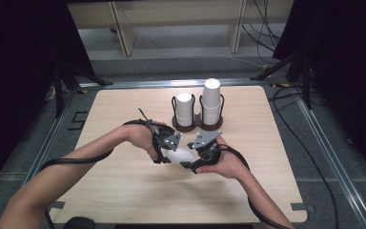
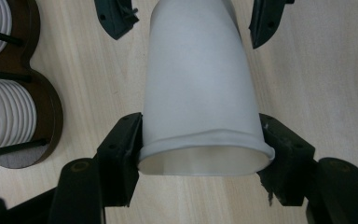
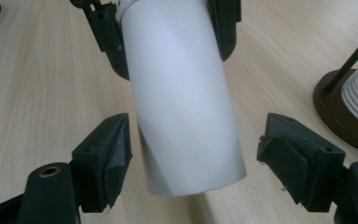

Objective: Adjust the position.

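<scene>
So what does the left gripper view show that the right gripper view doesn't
Left gripper view alone: the white paper cup's open rolled rim, clamped and slightly dented between the left gripper's pads, and both stacks of ribbed cups in the dark wooden holder.

Right gripper view alone: the cup's closed base end lying between the right gripper's jaws, with a gap at the right pad, so it isn't gripped there.

Both share the same cup held across the light wooden table, the other gripper's jaws at the far end, and part of the holder.
</scene>
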Demonstrator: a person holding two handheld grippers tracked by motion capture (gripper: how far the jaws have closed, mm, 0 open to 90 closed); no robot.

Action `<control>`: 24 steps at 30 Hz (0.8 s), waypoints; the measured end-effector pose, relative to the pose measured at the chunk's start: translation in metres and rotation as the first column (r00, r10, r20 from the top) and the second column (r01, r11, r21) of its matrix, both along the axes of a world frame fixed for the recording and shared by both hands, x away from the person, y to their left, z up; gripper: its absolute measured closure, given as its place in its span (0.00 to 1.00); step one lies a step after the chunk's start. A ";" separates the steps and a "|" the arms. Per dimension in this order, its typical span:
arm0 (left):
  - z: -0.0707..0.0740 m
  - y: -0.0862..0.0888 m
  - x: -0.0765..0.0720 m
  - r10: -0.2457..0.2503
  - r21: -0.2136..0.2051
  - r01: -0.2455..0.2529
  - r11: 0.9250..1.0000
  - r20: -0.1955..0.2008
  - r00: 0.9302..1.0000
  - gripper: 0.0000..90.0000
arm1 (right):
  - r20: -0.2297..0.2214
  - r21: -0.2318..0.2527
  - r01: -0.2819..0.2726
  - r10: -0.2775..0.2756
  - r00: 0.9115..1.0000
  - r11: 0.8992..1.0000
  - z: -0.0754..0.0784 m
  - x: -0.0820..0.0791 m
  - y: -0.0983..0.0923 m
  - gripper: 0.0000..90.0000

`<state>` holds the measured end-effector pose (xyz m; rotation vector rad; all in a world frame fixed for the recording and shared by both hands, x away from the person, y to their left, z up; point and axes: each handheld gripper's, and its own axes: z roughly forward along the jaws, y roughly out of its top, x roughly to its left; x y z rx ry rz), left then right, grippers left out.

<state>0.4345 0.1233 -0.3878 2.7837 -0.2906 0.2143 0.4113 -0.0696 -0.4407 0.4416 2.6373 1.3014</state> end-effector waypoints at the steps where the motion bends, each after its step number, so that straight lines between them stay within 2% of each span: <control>1: 0.000 0.000 0.000 -0.002 0.002 0.002 1.000 0.002 1.000 0.41 | 0.002 -0.009 -0.013 0.013 1.000 1.000 0.000 0.000 0.001 0.27; 2: 0.000 -0.001 0.000 -0.004 0.004 0.004 1.000 0.002 1.000 0.41 | 0.014 -0.011 -0.016 0.016 1.000 1.000 0.000 0.001 0.001 0.28; 3: 0.000 -0.001 -0.001 -0.002 0.001 0.002 1.000 0.001 1.000 0.41 | -0.003 -0.011 -0.018 0.018 1.000 1.000 -0.001 0.001 0.002 0.28; 5: 0.000 -0.002 -0.001 -0.007 0.006 0.007 1.000 0.000 1.000 0.41 | 0.003 -0.018 -0.027 0.027 1.000 0.999 -0.001 0.002 0.004 0.28; 7: 0.000 -0.003 -0.001 -0.010 0.008 0.010 1.000 -0.001 1.000 0.41 | -0.020 -0.031 -0.021 0.021 1.000 0.999 -0.001 0.001 0.004 0.28; 8: 0.000 -0.003 -0.001 -0.010 0.006 0.010 1.000 0.000 1.000 0.41 | -0.007 -0.033 -0.032 0.031 0.999 0.999 -0.001 0.002 0.005 0.28; 9: 0.000 -0.004 -0.001 -0.011 0.008 0.011 1.000 0.001 1.000 0.41 | -0.053 -0.033 -0.005 0.003 0.999 0.999 -0.001 -0.001 0.005 0.28; 10: -0.001 -0.004 0.000 -0.010 0.012 0.010 1.000 0.000 1.000 0.41 | -0.027 -0.038 -0.035 0.034 0.999 0.999 -0.002 0.002 0.005 0.28; 11: -0.001 -0.004 0.000 -0.010 0.011 0.010 1.000 -0.001 1.000 0.41 | -0.043 -0.039 -0.020 0.018 0.999 0.999 -0.002 0.000 0.006 0.28; 12: -0.001 -0.004 0.000 -0.010 0.012 0.010 1.000 -0.002 1.000 0.41 | -0.012 -0.044 -0.044 0.044 0.999 0.998 -0.003 0.003 0.006 0.29; 16: -0.001 -0.004 -0.001 -0.008 0.008 0.008 1.000 -0.004 1.000 0.41 | -0.017 -0.058 -0.041 0.040 0.999 0.997 -0.004 0.003 0.007 0.30; 17: -0.001 -0.004 -0.001 -0.009 0.008 0.009 1.000 -0.004 1.000 0.41 | -0.046 -0.056 -0.027 0.024 0.999 0.998 -0.005 0.001 0.007 0.30; 18: -0.001 -0.005 -0.001 -0.013 0.012 0.013 1.000 -0.002 1.000 0.41 | -0.041 -0.059 -0.034 0.032 0.999 0.998 -0.005 0.002 0.007 0.30; 19: -0.001 -0.005 -0.001 -0.012 0.011 0.012 1.000 -0.002 1.000 0.41 | -0.010 -0.066 -0.050 0.050 0.999 0.997 -0.005 0.004 0.008 0.31; 21: -0.001 -0.005 -0.001 -0.012 0.010 0.012 1.000 -0.003 1.000 0.41 | -0.037 -0.071 -0.043 0.040 0.999 0.997 -0.005 0.003 0.008 0.31; 23: -0.001 -0.005 -0.001 -0.014 0.012 0.014 1.000 -0.003 1.000 0.41 | -0.017 -0.075 -0.048 0.047 0.999 0.996 -0.005 0.003 0.009 0.32; 24: -0.001 -0.005 -0.001 -0.015 0.012 0.015 1.000 -0.003 1.000 0.41 | -0.046 -0.074 -0.035 0.031 0.998 0.997 -0.005 0.002 0.010 0.33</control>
